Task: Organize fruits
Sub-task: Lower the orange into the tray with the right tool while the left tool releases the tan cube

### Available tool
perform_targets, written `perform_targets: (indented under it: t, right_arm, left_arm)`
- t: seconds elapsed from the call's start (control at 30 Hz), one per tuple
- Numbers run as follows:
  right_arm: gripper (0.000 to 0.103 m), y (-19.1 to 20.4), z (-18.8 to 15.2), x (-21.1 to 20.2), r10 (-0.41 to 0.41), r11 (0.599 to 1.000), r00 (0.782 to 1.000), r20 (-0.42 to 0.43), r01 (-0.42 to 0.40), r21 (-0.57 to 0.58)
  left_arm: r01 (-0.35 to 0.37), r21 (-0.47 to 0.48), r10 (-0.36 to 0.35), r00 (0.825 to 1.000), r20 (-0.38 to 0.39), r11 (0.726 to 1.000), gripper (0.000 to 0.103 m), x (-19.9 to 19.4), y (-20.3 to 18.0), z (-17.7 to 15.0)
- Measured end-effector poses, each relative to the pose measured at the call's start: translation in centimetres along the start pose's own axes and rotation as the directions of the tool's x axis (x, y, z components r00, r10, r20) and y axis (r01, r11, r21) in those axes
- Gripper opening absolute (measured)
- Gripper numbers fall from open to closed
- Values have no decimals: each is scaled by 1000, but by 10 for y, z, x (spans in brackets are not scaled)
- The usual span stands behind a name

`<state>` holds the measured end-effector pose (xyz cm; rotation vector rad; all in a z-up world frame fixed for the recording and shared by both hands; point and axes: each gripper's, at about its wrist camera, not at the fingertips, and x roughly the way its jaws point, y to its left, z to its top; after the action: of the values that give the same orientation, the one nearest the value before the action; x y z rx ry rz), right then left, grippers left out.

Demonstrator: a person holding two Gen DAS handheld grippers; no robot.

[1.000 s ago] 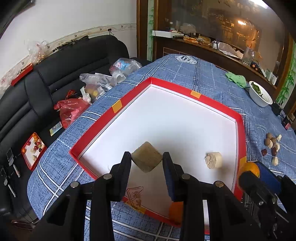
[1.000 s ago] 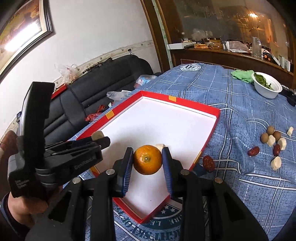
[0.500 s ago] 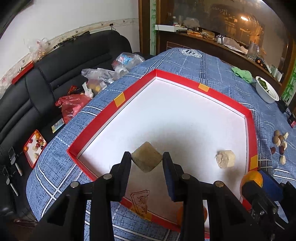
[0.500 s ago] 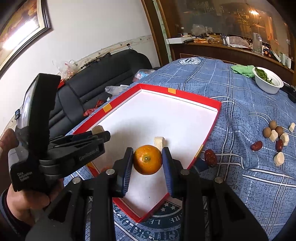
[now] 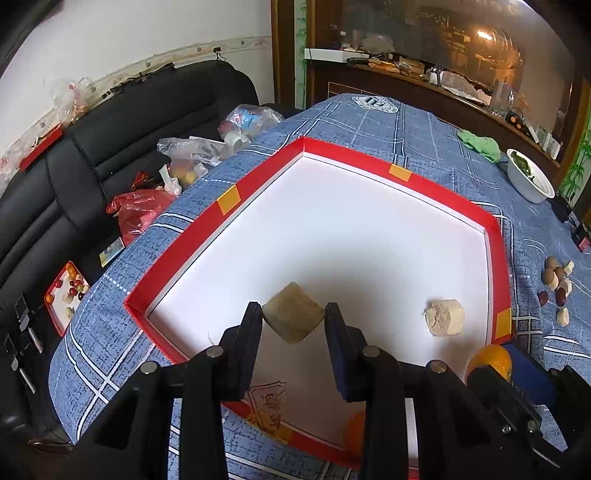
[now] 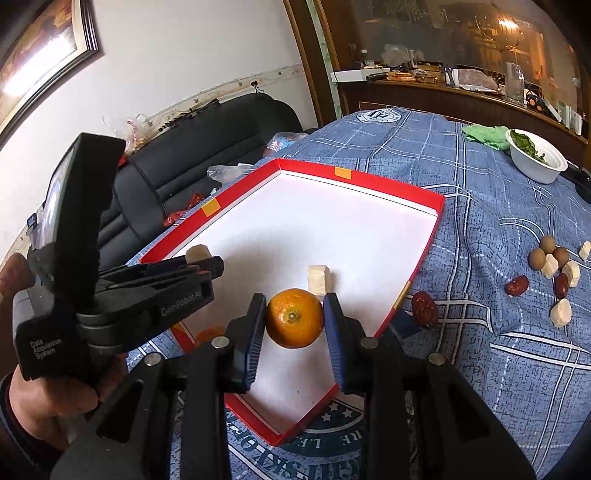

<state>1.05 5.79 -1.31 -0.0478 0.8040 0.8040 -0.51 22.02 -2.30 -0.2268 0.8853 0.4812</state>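
Orange (image 6: 294, 318) fills the right view; tan chunk (image 5: 293, 318) the left.

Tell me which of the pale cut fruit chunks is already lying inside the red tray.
The pale cream chunk on the white floor of the red-rimmed tray, near its right wall; another is gripped, the rest lie on the cloth.

Soft, even room light falls from above, and the white floor of the red tray (image 5: 496, 236) reflects brightest, nearly washed out. A broad grey shadow spreads on it ahead of each claw. Warm lamp glare glows in the glass cabinet (image 6: 509, 26), and a picture frame (image 6: 40, 55) catches a bright streak. Fisheye bending curves the walls, and the corners darken
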Motion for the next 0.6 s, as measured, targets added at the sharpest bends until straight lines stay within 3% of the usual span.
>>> perform_targets:
  t: [0.27, 0.33, 0.37, 0.4, 0.43, 0.47, 0.6]
  right_arm:
    - [35, -2, -1, 3, -8, 1000, 1000, -11, 8, 4]
    - [35, -2, -2, 5, -13, 1000, 1000, -17, 13, 6]
    - [36, -1, -2, 6, -15, 1000, 1000, -27, 15, 4]
    - [38, -1, -2, 7, -19, 1000, 999, -34, 19, 4]
    - [48, -1, -3, 7, -22, 1000, 999, -37, 22, 5]
    - [57, -1, -3, 7, -24, 1000, 999, -39, 24, 6]
    - [59, -2, -5, 2, -34, 999, 999, -34, 34, -6]
  left_arm:
    - [6, -20, -6, 1000, -13, 1000, 36, 2, 1, 2]
    - [19, -32, -20, 999, -26, 999, 50, 2, 4, 2]
    - [15, -35, -15, 1000, -24, 999, 64, 2, 4, 1]
    - [5, -41, -5, 1000, -14, 999, 69, -1, 6, 1]
    - [2, -46, -2, 1000, -5, 999, 73, -3, 7, 0]
    - [3, -55, -3, 1000, 4, 998, 74, -5, 7, 0]
    - [32, -100, -30, 999, 17, 994, 75, -14, 7, 2]
